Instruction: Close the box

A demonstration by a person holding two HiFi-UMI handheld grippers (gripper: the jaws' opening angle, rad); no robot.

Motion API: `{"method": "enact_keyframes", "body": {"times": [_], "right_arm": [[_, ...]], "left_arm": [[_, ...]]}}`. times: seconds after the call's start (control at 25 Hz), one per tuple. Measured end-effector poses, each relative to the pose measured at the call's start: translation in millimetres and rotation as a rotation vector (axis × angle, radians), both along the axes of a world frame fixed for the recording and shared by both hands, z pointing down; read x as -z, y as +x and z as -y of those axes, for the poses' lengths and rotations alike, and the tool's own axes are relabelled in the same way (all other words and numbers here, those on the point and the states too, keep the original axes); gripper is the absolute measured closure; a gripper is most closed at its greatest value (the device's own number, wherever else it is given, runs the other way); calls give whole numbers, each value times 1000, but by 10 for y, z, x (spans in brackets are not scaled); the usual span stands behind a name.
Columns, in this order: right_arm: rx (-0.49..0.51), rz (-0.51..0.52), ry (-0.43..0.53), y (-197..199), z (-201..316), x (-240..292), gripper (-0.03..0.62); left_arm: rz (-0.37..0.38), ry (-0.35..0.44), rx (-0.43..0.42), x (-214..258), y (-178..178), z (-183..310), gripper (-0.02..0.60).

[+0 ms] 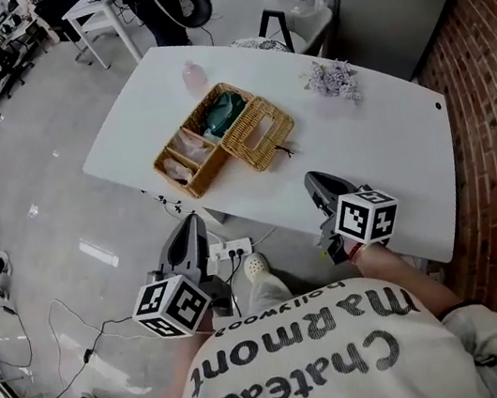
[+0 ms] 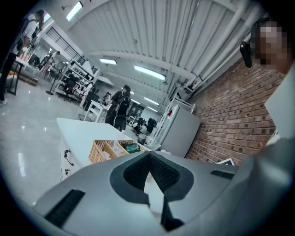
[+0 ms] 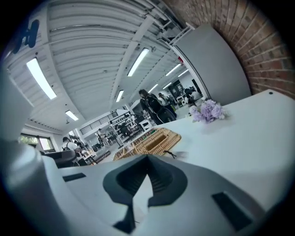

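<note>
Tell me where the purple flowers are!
In the head view, the purple flowers lie on the white table, near its far edge and toward the right, just right of the open wicker box.

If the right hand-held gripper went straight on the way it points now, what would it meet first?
Probably the open wicker lid, lying on the white table ahead of the shut right hand-held gripper; depth is unclear.

My left claw [image 2: 149, 153] hides part of the basket [image 2: 97, 153]; the pale things [image 1: 189, 143] inside it are too small to identify.
</note>
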State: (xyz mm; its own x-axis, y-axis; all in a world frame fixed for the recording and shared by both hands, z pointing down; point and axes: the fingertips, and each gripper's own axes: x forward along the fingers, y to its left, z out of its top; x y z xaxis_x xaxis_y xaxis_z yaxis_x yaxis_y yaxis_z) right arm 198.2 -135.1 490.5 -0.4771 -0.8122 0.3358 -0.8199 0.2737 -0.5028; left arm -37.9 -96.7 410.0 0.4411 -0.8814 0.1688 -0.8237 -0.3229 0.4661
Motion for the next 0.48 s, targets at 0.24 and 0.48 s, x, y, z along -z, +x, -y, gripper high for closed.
{"method": "enact_keyframes", "body": {"times": [0.24, 0.48], "right_arm": [[20, 36, -74, -259, 274, -227, 592], [42, 62, -139, -508, 466, -450, 592]], "left_arm": [[14, -3, 41, 15, -283, 167, 580], [9, -25, 84, -76, -553, 255, 580]]}}
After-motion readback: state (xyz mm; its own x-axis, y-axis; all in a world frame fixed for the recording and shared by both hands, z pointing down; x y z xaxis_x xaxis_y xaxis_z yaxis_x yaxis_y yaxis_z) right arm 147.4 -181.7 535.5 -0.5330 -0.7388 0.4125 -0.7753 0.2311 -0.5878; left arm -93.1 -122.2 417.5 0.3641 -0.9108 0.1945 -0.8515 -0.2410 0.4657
